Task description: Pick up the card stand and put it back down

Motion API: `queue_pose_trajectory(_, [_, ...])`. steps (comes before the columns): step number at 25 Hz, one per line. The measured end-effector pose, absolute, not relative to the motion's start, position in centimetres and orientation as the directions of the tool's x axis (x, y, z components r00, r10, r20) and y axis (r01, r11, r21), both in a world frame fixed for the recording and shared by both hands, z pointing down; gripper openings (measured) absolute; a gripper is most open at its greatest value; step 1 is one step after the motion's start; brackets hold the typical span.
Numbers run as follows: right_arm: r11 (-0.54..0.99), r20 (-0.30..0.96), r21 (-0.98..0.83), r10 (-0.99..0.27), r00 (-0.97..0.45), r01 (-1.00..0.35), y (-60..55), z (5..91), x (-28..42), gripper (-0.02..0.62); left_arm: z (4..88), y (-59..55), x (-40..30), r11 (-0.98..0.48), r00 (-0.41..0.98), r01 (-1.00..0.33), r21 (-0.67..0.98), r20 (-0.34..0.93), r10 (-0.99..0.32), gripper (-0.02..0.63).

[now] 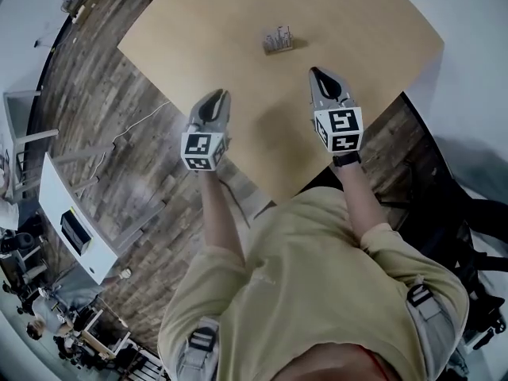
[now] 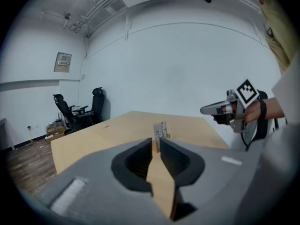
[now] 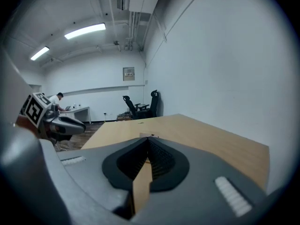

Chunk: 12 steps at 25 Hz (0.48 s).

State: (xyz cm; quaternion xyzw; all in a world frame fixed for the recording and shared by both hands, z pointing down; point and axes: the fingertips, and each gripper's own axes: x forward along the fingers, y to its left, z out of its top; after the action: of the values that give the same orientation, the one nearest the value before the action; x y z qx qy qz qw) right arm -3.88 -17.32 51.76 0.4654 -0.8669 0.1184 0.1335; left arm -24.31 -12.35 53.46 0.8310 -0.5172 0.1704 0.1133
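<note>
The card stand (image 1: 278,40) stands on the wooden table (image 1: 182,30), out ahead of both my tongs and touched by neither. My left gripper (image 1: 216,95) hangs by the table's near edge, its jaws a narrow slit apart with nothing between them, the stand showing beyond the gap. My right gripper (image 1: 321,74), nearer the stand, looks closed tip to tip and empty.

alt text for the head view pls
A small silvery card stand sits on a light wooden table. Nearer the person, the grey left gripper and grey right gripper hover short of it, both holding nothing.
</note>
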Motion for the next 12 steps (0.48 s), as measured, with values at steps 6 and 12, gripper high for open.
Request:
queue_pose_trajectory(6, [0.530, 0.334, -0.087, -0.783, -0.526, -0.844, -21.0, 54.2, -2.5, 0.003, 55.1, -16.7, -23.8, -0.557, 0.529, -0.828, 0.056, 0.407, -0.745, 0.127])
queue_pose_trajectory(12, [0.495, 0.306, -0.191, -0.791, -0.530, -0.848, -23.3, 55.8, -1.1, 0.003, 56.2, -19.9, -23.0, -0.706, 0.689, -0.700, 0.108, 0.364, -0.627, 0.269])
